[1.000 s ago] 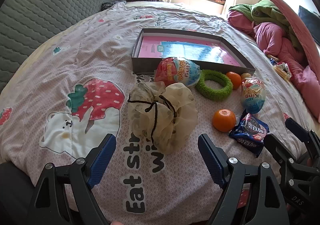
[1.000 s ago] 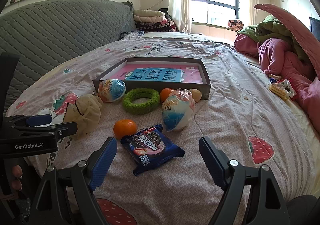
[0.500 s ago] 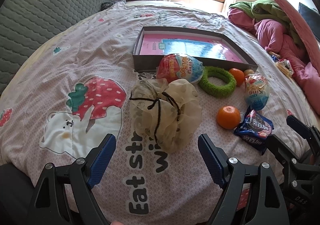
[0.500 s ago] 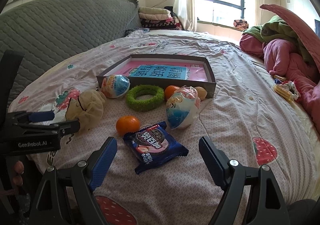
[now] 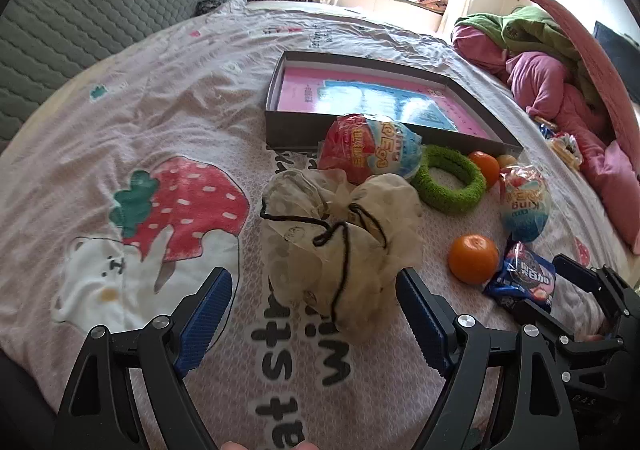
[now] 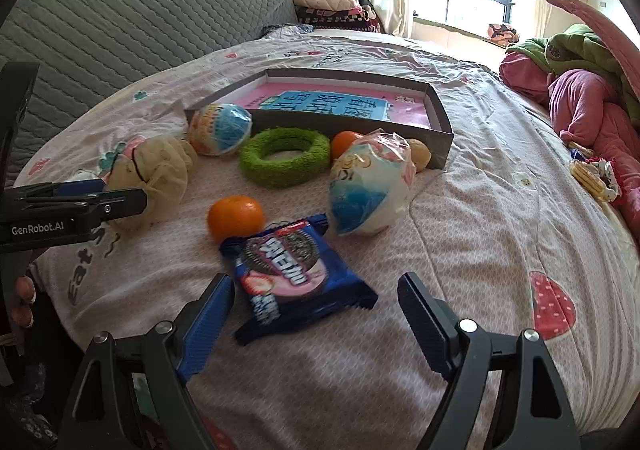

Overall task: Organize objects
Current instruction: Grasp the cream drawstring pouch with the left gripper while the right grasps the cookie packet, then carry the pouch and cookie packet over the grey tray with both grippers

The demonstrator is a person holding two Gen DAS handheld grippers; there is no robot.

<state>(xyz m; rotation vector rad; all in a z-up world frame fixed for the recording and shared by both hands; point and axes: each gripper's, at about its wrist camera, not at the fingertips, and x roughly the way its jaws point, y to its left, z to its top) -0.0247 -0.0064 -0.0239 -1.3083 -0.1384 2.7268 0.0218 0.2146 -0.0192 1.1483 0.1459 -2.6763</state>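
Behind my pink strawberry-print bedsheet [image 6: 480, 178] rises a grey quilted headboard [image 6: 132, 22]. Folded blankets [image 6: 328, 2] sit beside it; crumpled pink and green bedding [image 6: 580, 90] lies opposite.

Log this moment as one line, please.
left gripper: open, facing mesh pouch | right gripper: open, facing cookie packet | box: holds nothing loose
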